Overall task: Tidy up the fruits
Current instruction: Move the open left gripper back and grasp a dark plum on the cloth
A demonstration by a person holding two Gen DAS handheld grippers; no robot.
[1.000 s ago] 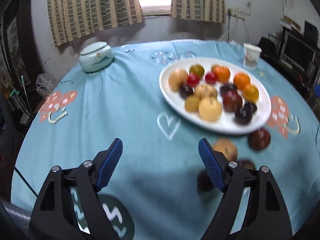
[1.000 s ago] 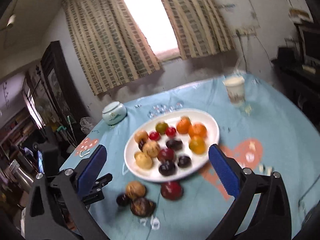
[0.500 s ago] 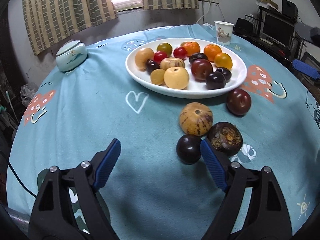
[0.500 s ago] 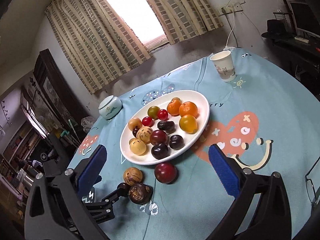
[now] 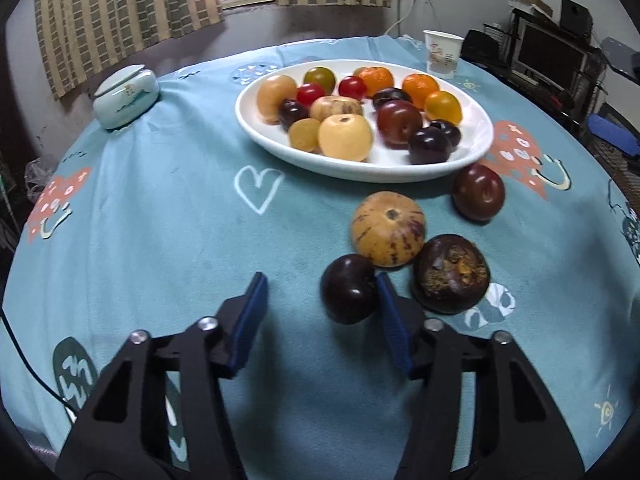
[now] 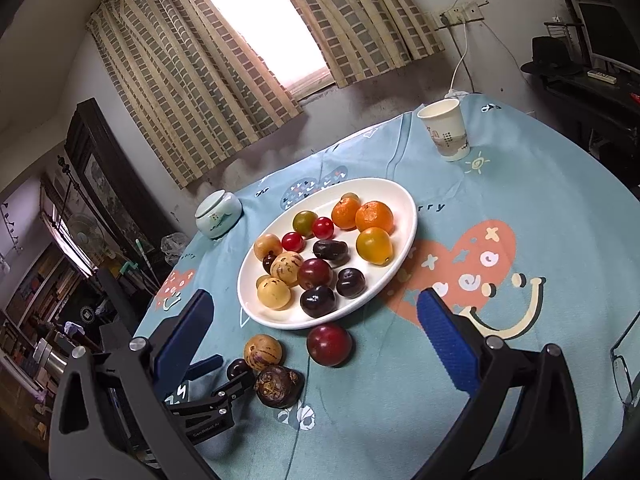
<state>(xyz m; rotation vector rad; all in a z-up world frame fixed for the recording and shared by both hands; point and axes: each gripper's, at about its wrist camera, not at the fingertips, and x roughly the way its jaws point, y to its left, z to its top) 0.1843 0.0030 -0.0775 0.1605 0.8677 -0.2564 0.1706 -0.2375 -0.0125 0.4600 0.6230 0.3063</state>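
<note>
Beside the white plate (image 5: 360,170) heaped with several fruits, loose fruits lie on the blue cloth: a dark plum (image 5: 349,288), a striped yellow fruit (image 5: 388,229), a rough brown fruit (image 5: 451,279) and a red plum (image 5: 478,191). My left gripper (image 5: 321,286) is low over the cloth with its jaws closing around the dark plum. Its right pad touches the plum; its left pad stands clear of it. In the right wrist view, my right gripper (image 6: 314,298) hangs wide open above the plate (image 6: 404,200) with nothing held, and the left gripper's fingers (image 6: 236,386) reach the dark plum (image 6: 239,368).
A lidded pale ceramic jar (image 5: 125,96) stands far left on the round table. A paper cup (image 5: 442,54) stands behind the plate. Spectacles (image 6: 624,360) lie at the right edge. Furniture and a monitor crowd the room's right side.
My left gripper has sunk and come in on the loose fruits, and its jaws have narrowed around the dark plum. The right gripper has hardly moved.
</note>
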